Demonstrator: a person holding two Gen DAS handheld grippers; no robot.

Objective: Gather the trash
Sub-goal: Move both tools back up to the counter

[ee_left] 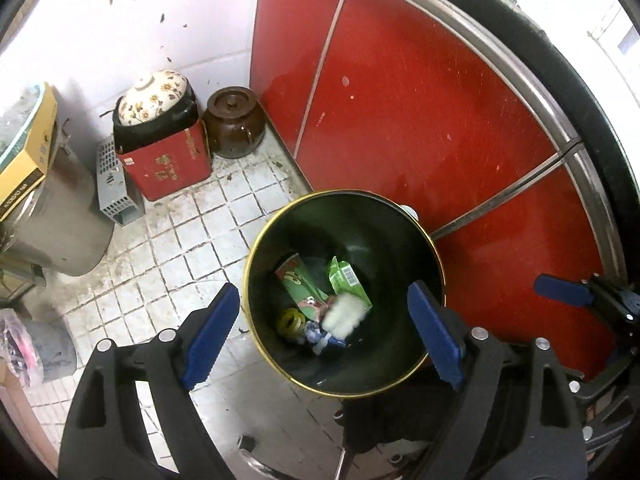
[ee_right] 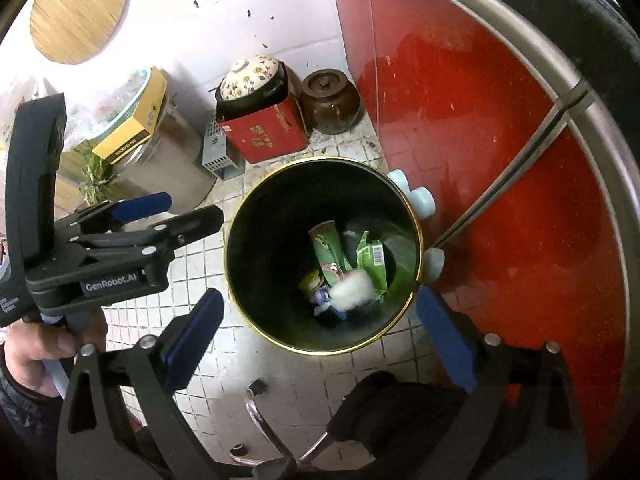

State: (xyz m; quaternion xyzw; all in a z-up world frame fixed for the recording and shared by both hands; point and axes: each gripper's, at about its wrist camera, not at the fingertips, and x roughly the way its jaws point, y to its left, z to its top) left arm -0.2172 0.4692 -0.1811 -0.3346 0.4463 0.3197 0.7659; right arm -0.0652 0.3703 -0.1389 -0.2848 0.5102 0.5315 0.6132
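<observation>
Hovered above the black bin (ee_left: 280, 236) on the tiled floor (ee_left: 192, 240), gold rim close against the red cabinet (ee_left: 420, 120). Held left tongs (ee_left: 324, 332) spread wide, nothing between. Kept right tongs (ee_right: 320, 332) likewise gaping, empty. Saw trash inside: green cartons (ee_right: 370, 258), blurred white wad (ee_right: 354, 290). Left open floor only on the side away from the cabinet, toward red box (ee_left: 168, 164) and brown jar (ee_left: 234, 124).

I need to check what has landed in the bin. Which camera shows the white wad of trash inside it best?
The right wrist view: it looks almost straight down into the black bin, so the white wad lies unobstructed among the green packets. The left wrist view shows the same wad at more of a slant, equally blurred.
</observation>
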